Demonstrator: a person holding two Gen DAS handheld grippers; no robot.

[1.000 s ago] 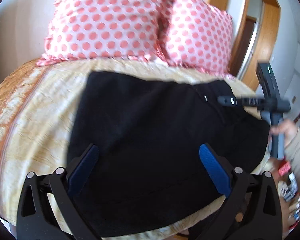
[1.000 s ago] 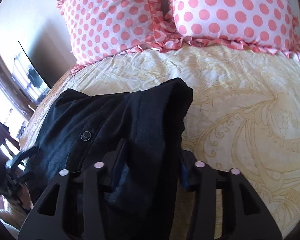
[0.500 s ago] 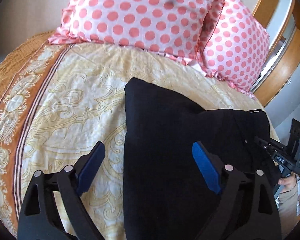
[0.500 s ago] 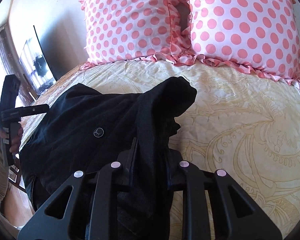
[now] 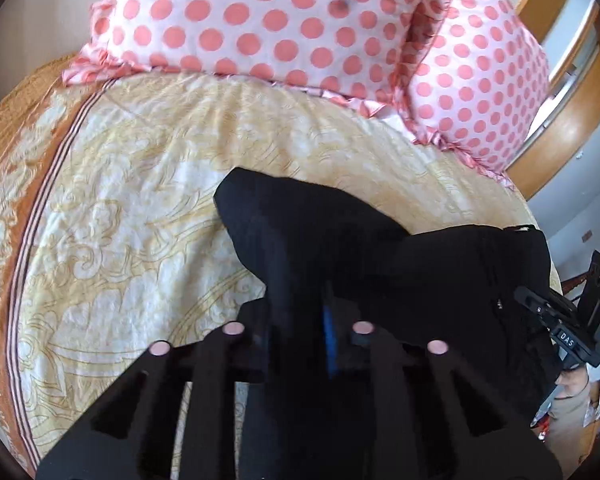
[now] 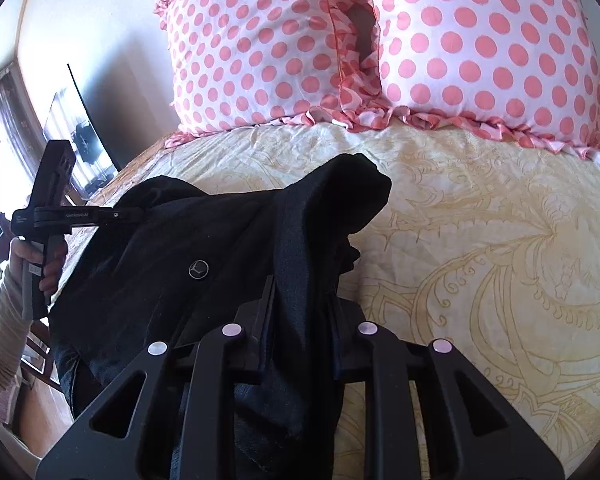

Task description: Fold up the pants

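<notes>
Left gripper [image 5: 296, 320], wide earlier, just closed, now pinching pants [image 5: 380, 248] (black); right gripper [image 6: 300, 312] grips other corner.

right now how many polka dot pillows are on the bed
2, side by side at the head of the bed: left pillow, right pillow. Others may lie outside the frame.

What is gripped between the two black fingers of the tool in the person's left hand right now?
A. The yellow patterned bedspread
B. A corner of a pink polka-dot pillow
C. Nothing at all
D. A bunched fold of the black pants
D: in the left wrist view the left gripper has just closed its jaws on a raised fold of the black fabric pants, which lie on the yellow patterned bedspread.
</notes>
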